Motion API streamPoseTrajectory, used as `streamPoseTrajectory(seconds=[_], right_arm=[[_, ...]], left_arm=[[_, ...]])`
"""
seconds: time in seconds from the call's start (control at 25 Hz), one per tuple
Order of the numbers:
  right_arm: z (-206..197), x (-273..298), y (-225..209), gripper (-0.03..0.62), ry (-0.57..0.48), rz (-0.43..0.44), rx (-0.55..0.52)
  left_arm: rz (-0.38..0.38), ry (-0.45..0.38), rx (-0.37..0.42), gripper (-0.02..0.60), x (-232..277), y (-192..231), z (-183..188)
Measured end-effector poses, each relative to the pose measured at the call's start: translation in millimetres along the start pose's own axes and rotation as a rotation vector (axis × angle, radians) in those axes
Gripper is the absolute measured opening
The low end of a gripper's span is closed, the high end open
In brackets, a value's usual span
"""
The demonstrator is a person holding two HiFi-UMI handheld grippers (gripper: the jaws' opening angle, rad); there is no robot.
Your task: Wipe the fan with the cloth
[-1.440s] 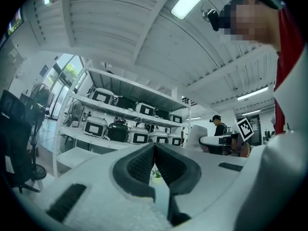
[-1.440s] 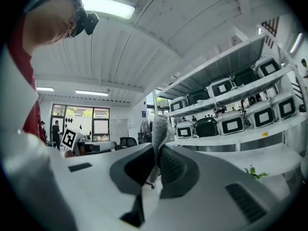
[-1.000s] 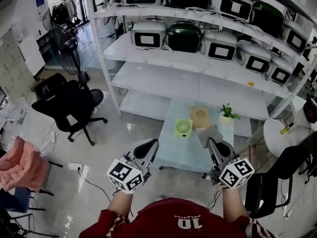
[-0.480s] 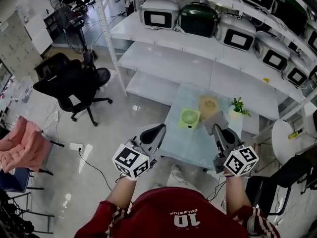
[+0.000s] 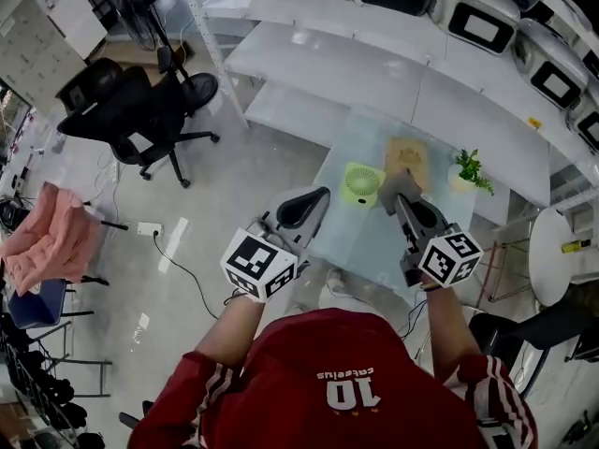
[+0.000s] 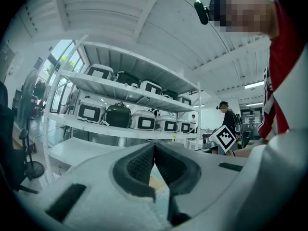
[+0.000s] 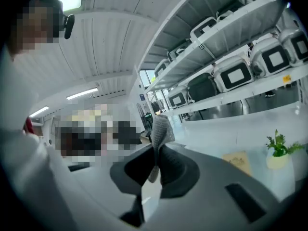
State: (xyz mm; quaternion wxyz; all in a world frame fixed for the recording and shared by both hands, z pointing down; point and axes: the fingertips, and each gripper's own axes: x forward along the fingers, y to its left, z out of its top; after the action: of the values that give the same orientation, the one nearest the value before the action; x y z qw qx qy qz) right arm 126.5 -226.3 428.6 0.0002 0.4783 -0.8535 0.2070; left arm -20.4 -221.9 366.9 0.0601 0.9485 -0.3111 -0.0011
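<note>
Fan: a small pale-green plastic desk fan with a round grille (image 5: 361, 183) is seen on the pale glass tabletop (image 5: 367, 246), close to its left edge.
Cloth: a grey woven cloth (image 7: 161, 128) is pinched by a fold, its free end standing up past the jaw tips.
Right gripper (image 7: 156, 154): clamped tight on the cloth, hovering just beside the fan.
Left gripper (image 6: 155, 154): jaws pressed together, nothing between them, held off the tabletop's left edge.
Handling: the fan is judged light and easily pushed; its grille is thin and probably fragile.
Hold: the solid outer frame is best braced, not the grille.
Facing: the grille is turned up towards the person.
Long axis: none clear, as the body looks almost square.
</note>
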Motion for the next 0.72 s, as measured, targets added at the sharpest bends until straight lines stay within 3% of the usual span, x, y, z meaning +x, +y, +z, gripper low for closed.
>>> streamPoseTrajectory(seconds=[0.32,0.72], right_arm=[[-48,38,-49,0.017,0.145,0.061,0.004],[-117,97,-88,0.017,0.296,0.097,0.010]], left_arm=[[0.058,0.044,-0.072,0.000,51,32,-57],[0.094,0.101,-0.157,0.000,74,62,-110]])
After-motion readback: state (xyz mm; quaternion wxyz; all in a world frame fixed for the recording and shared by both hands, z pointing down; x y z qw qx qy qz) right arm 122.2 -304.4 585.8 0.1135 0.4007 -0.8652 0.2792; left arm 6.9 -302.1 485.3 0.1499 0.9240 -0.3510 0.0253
